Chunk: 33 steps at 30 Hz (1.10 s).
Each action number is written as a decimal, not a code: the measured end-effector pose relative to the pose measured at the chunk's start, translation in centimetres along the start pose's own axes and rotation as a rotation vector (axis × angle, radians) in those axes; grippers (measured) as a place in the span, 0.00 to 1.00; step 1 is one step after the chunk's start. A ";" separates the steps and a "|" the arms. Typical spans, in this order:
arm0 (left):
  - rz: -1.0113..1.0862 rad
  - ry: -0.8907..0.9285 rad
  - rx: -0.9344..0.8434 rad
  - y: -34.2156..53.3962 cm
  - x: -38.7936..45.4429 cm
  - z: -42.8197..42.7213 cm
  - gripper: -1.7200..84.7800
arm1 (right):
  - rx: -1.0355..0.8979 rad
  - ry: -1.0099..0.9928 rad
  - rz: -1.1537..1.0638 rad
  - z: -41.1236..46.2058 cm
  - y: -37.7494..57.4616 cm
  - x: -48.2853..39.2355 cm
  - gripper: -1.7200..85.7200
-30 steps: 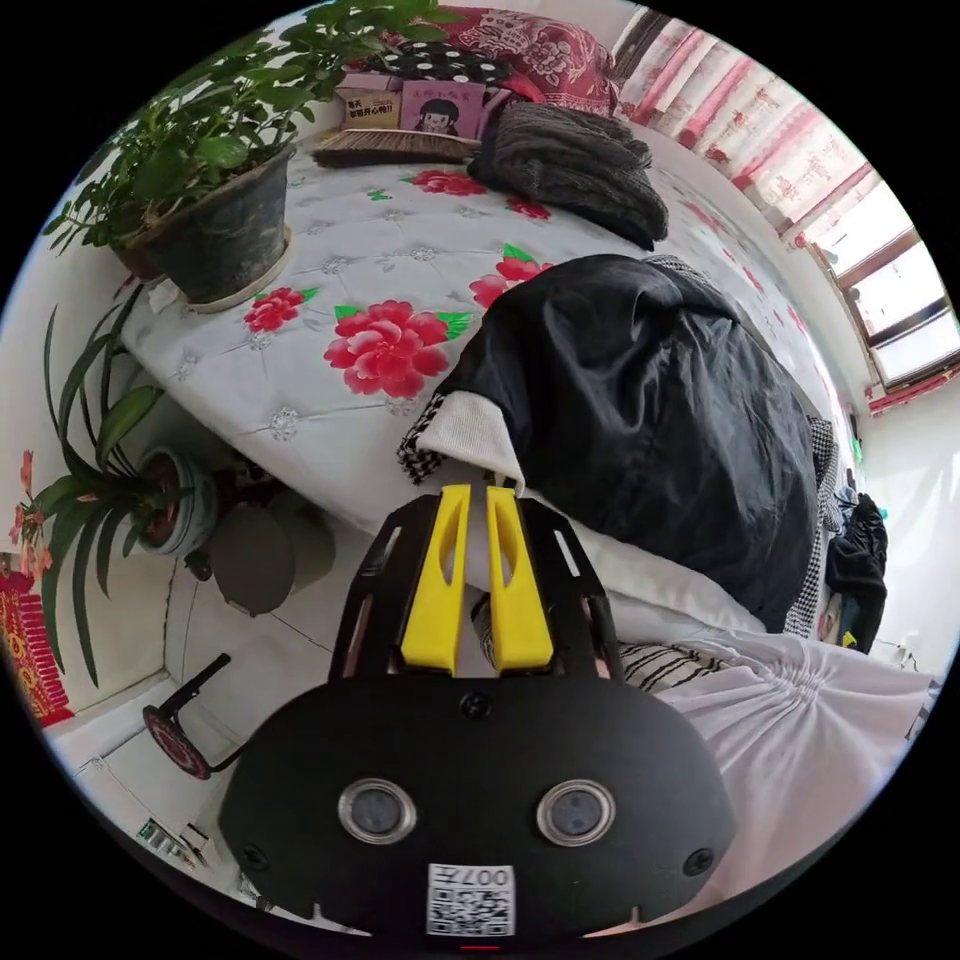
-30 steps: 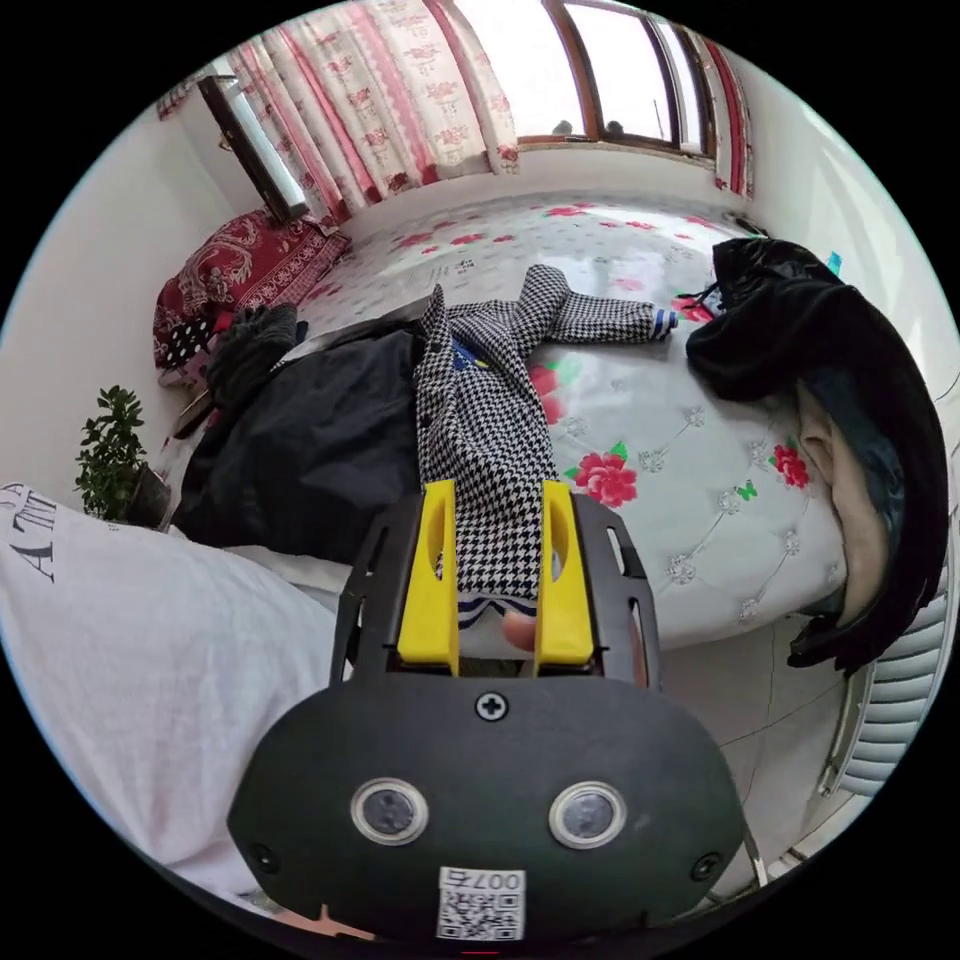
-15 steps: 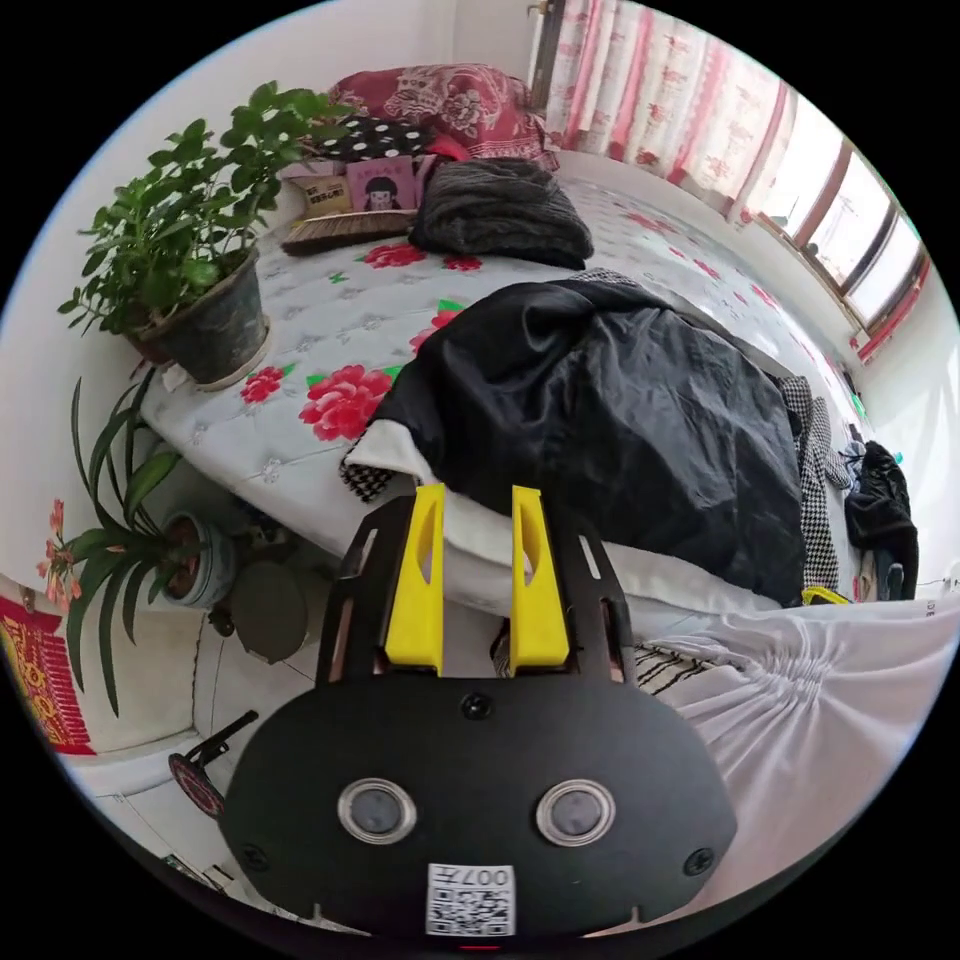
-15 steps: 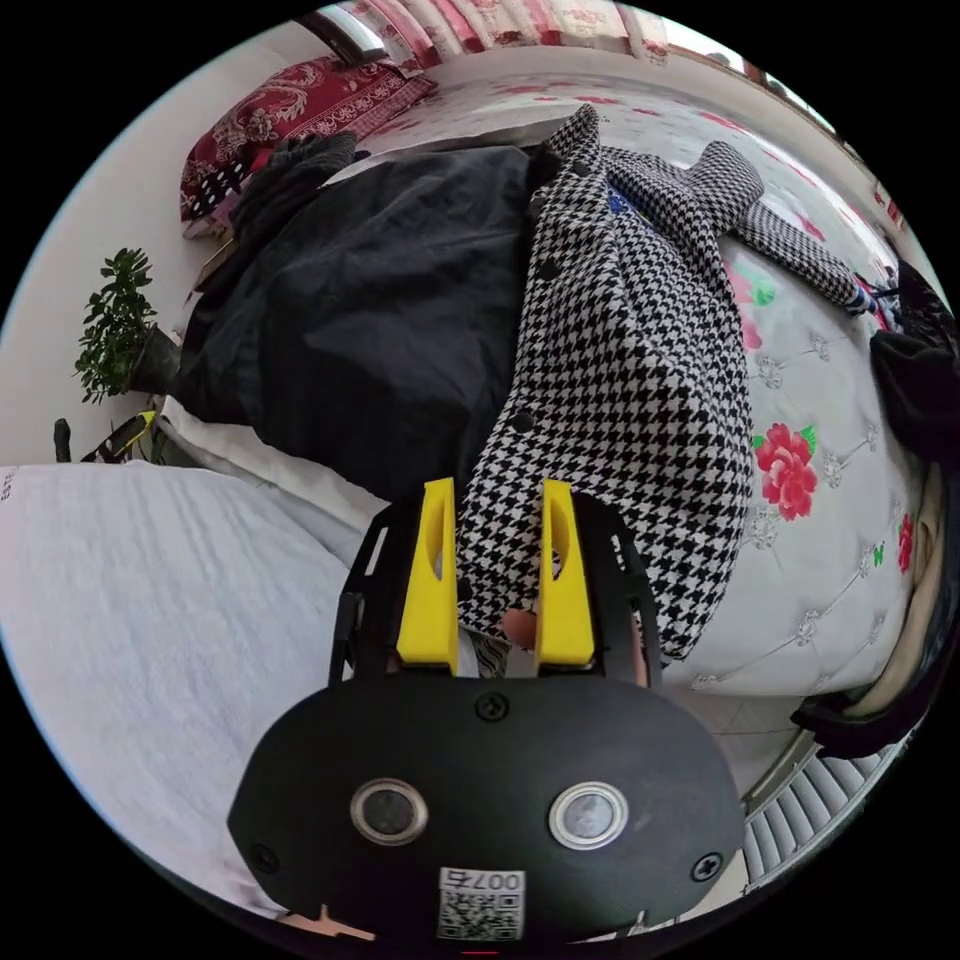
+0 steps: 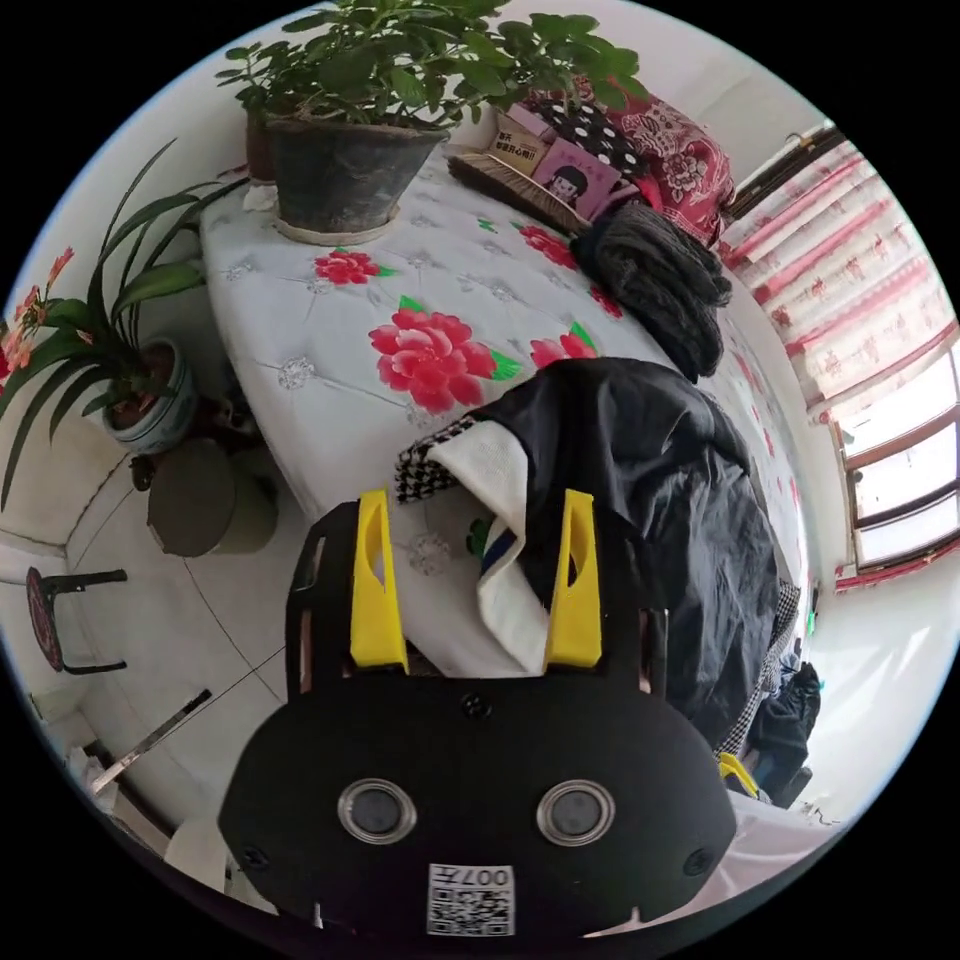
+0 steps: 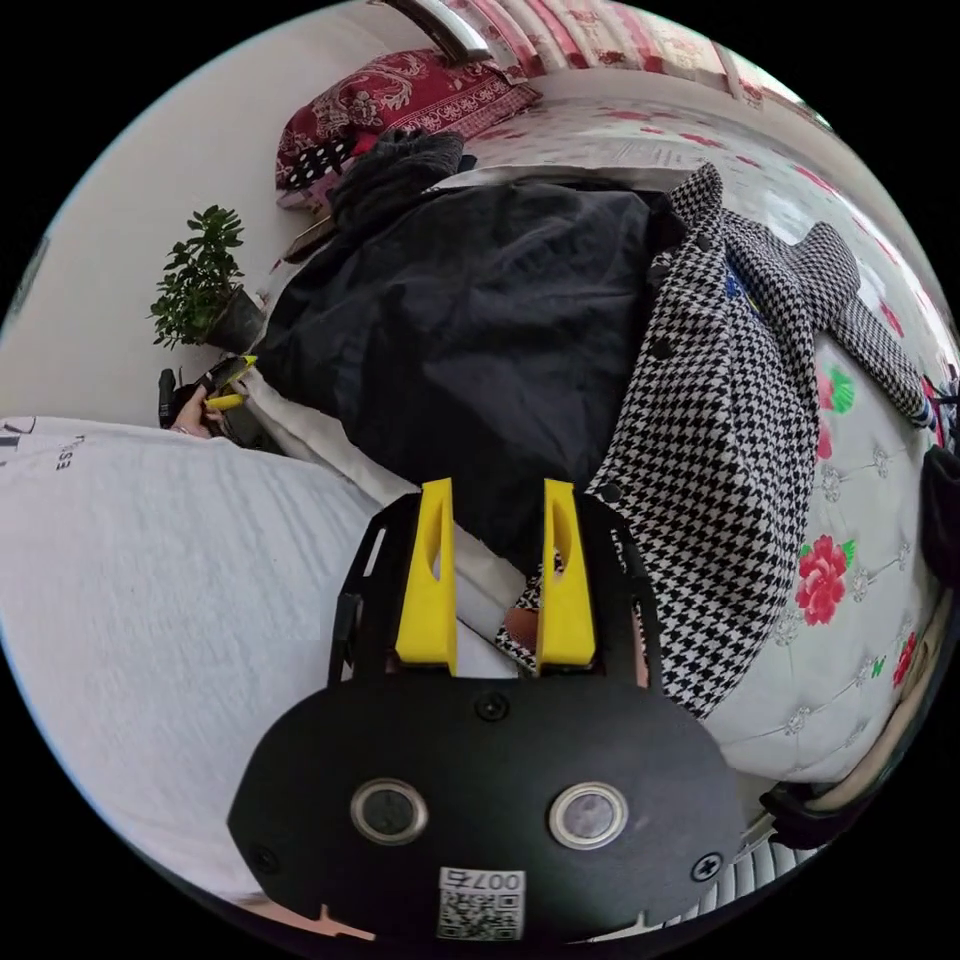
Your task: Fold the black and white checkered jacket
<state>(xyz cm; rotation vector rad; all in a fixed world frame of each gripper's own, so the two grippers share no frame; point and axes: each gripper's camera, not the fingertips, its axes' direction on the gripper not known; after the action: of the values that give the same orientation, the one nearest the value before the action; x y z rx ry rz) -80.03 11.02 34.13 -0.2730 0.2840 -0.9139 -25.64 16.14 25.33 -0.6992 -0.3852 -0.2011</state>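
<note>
The black and white checkered jacket lies across the flowered bed, with its black inner side turned up over the left part. In the left gripper view its checkered corner and a white edge with a blue stripe hang at the bed's near edge. My left gripper is open wide, and that white edge sits between the jaws, close to the right one. My right gripper is open over the jacket's near hem, which lies by the right jaw. The left gripper also appears far off in a hand.
A potted plant stands on the bed's corner, with a hand broom, a grey knit and a red pillow behind it. A second plant stands on the floor. The person's white shirt is at the left.
My left gripper's jaws have gone from shut to wide open, and its view has closed in on the jacket's corner. The right gripper view has swung left along the hem.
</note>
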 end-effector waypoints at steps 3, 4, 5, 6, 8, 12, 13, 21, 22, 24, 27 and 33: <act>-0.030 -0.091 -0.061 -2.6 0.0 1.9 0.26 | 0.016 0.014 -0.053 -1.6 -2.4 -1.7 0.15; -0.069 -0.148 -0.093 -3.0 -0.3 2.7 0.22 | 0.017 0.012 -0.058 -1.8 -2.8 -2.0 0.15; -0.087 -0.145 -0.104 -3.1 -0.4 2.9 0.19 | 0.015 0.006 -0.061 -2.2 -3.6 -2.5 0.15; -0.117 -0.077 -0.093 -3.2 -0.6 2.6 0.14 | 0.017 0.000 -0.059 -2.5 -4.2 -2.9 0.15; -0.045 0.103 0.008 -2.9 1.1 1.0 0.10 | 0.030 -0.001 -0.049 -3.1 -4.7 -3.6 0.15; 0.707 0.534 -0.076 2.2 17.9 -3.8 0.09 | 0.086 -0.025 0.005 -4.6 -4.7 -4.6 0.15; 0.980 0.647 -0.144 6.5 23.6 -5.3 0.09 | 0.095 -0.027 0.013 -4.8 -4.6 -4.7 0.15; 1.479 0.863 -0.455 17.1 29.7 -4.7 0.17 | 0.156 0.087 0.257 -7.9 -2.7 -3.3 0.17; 1.356 0.840 -0.441 14.6 27.8 -3.2 0.17 | 0.148 0.098 0.269 -7.8 -2.2 -3.2 0.17; 1.145 0.748 -0.430 10.4 24.4 -0.4 0.17 | 0.111 0.088 0.345 -6.7 -0.2 -2.9 0.16; 0.826 0.547 -0.445 5.1 19.0 4.6 0.17 | 0.144 0.031 0.460 -6.1 2.2 -3.1 0.17; 0.666 0.392 -0.497 3.2 19.1 12.0 0.20 | 0.277 0.067 0.467 -8.2 2.5 -6.5 0.17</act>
<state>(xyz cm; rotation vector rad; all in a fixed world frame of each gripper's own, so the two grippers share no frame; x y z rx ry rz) -62.39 -1.24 41.82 -0.4204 0.9106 -0.2142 -28.55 12.99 15.43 -0.4909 -0.1725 0.2675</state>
